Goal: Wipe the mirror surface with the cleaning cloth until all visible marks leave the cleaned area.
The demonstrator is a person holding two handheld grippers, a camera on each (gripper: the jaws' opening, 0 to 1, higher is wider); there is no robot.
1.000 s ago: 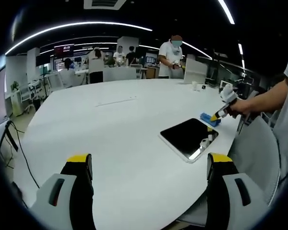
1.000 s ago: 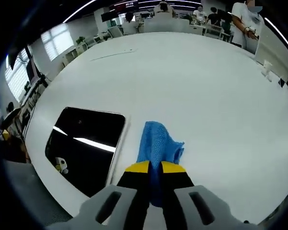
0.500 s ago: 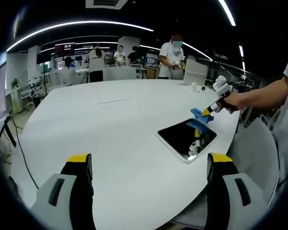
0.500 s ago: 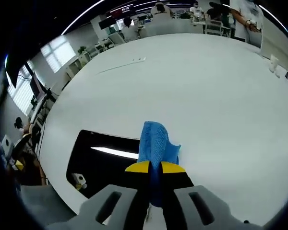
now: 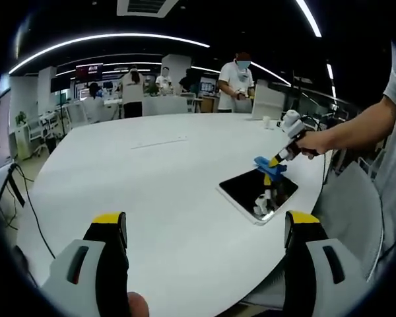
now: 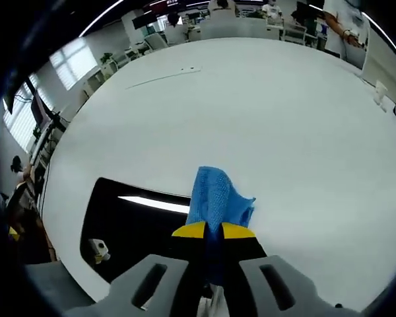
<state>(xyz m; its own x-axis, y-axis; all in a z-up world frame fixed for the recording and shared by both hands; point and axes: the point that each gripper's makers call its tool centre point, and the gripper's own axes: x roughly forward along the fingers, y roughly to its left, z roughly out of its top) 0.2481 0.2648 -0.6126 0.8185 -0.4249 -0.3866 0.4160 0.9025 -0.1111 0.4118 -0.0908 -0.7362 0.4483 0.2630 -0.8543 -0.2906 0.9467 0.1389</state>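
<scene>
A dark rectangular mirror (image 5: 259,192) lies flat near the right edge of the white table (image 5: 152,185). In the right gripper view the mirror (image 6: 132,228) reflects a ceiling light strip. My right gripper (image 6: 207,232) is shut on the blue cleaning cloth (image 6: 216,198), which hangs over the mirror's right edge. In the left gripper view that gripper (image 5: 276,160) holds the cloth (image 5: 266,165) above the mirror's far side. My left gripper (image 5: 204,228) stands open over the table's near part, well short of the mirror, with nothing between its jaws.
A thin light strip (image 5: 160,140) lies on the table farther off. Small white items (image 5: 270,121) stand at the far right edge. People (image 5: 236,80) and desks fill the room behind. A person's arm (image 5: 356,129) reaches in from the right.
The right gripper lifted the cloth off the table beside the mirror and carried it over the mirror's edge. The left gripper stayed put.
</scene>
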